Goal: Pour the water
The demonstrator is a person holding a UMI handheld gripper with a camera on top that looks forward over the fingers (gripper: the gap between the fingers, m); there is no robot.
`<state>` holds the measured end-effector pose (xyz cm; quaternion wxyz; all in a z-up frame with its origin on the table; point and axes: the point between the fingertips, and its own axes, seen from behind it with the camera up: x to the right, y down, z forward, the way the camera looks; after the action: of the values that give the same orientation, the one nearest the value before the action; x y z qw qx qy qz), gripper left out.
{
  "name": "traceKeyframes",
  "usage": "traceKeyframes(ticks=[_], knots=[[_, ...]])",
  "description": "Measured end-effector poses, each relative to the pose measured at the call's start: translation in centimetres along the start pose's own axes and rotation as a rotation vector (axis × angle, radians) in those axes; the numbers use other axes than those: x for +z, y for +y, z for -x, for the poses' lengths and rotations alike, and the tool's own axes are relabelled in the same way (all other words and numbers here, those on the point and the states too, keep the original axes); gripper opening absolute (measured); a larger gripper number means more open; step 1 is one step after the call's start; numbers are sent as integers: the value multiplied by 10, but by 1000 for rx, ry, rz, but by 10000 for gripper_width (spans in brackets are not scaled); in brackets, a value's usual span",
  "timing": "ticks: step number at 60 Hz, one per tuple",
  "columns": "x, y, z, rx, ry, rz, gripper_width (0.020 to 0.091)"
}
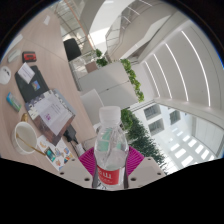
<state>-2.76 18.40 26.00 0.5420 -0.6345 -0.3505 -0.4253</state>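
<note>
Gripper (110,176) clamps a clear ribbed plastic water bottle (110,150) — red label, white cap — pink pads (92,160) pressing both sides. Bottle upright, long axis vertical, cap pointing up, lifted above the cluttered table (40,60) on the left.

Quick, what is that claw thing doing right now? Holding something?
Gripper: closed on a clear plastic water bottle with a red label, both pink pads pressing its sides.

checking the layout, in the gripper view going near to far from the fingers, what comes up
Pink finger pads → clear water bottle held between them → green plants by the railing beyond → white atrium balconies farthest off.
</note>
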Motion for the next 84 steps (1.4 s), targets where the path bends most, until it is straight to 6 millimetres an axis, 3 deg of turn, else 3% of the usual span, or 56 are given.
traceKeyframes(ticks=[4,7,8,9,14,15,16,18,21,22,23,35,38,48,55,58,62,63,76,84], knots=[[9,16,-12,393,-74,-7,396],[0,29,-9,658,-156,-42,460],[-13,34,-4,746,-145,-66,476],[-2,35,2,801,-201,-66,477],[-1,83,18,1014,-235,-40,484],[-5,96,39,1055,-217,-45,479],[-2,104,26,1053,-231,-28,478],[1,116,42,1073,-247,-7,478],[0,140,50,1098,-272,6,480],[4,147,78,1114,-270,0,480],[2,151,64,1114,-283,8,480],[15,178,122,1137,-397,27,480],[9,184,139,1135,-424,55,492],[9,181,136,1140,-441,-2,489],[7,182,138,1131,-469,18,552],[-2,189,149,1119,-521,83,631],[-20,188,151,1124,-580,98,845],[-23,188,150,1126,-578,94,855],[-102,206,104,1101,-519,157,838],[-171,190,73,1063,-481,160,839]])
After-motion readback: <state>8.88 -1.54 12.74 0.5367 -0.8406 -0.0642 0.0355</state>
